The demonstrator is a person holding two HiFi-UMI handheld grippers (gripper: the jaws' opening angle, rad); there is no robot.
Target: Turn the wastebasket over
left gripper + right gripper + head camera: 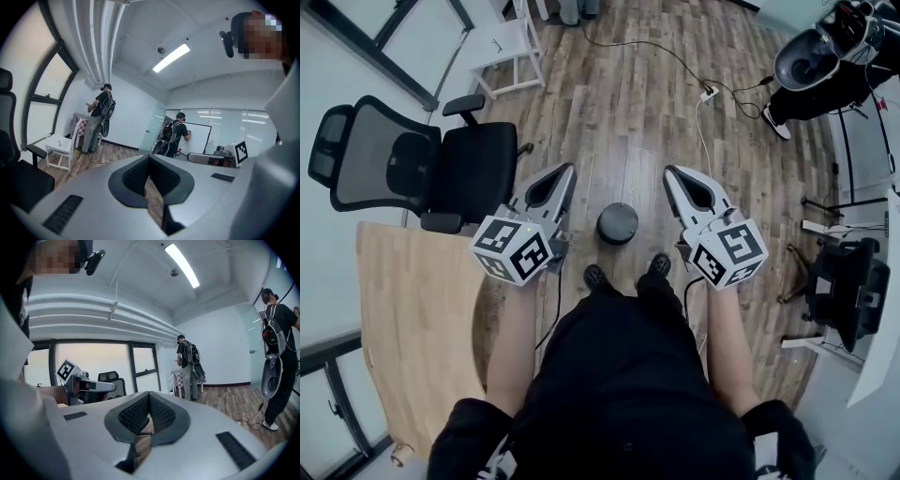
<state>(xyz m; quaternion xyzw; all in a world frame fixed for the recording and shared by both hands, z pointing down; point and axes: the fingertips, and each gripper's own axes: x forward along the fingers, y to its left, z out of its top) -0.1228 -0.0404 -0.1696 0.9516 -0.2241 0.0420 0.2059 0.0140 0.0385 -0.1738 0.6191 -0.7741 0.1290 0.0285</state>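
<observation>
Standing over the wastebasket (618, 223), which is resting on the wooden floor (628, 112) just ahead of the shoes (595, 277), roughly midway between the two grippers and well below them. Holding the left gripper (567, 172) and the right gripper (669, 174) out in front at about the same height, pointing nearly level across the room rather than down at the wastebasket. Showing both pairs of jaws pressed fully together, pad against pad, gripping nothing and touching nothing.

Looking down on a dark round top with a faint pale edge: probably the flat base of a wastebasket sitting mouth down, though possibly just a shadowed opening. Not telling for certain which from this height.

Judging by that flat-looking top and by both grippers hanging empty and clear, likely being at the close of the task, with the turn already made and nothing left but stepping away. Failing that, being at the very start, with everything left: lowering toward the rim, opening the jaws, taking hold and tipping it over.

Standing clear of the office chair (441, 169) and the wooden table (412, 319) off to the left.
</observation>
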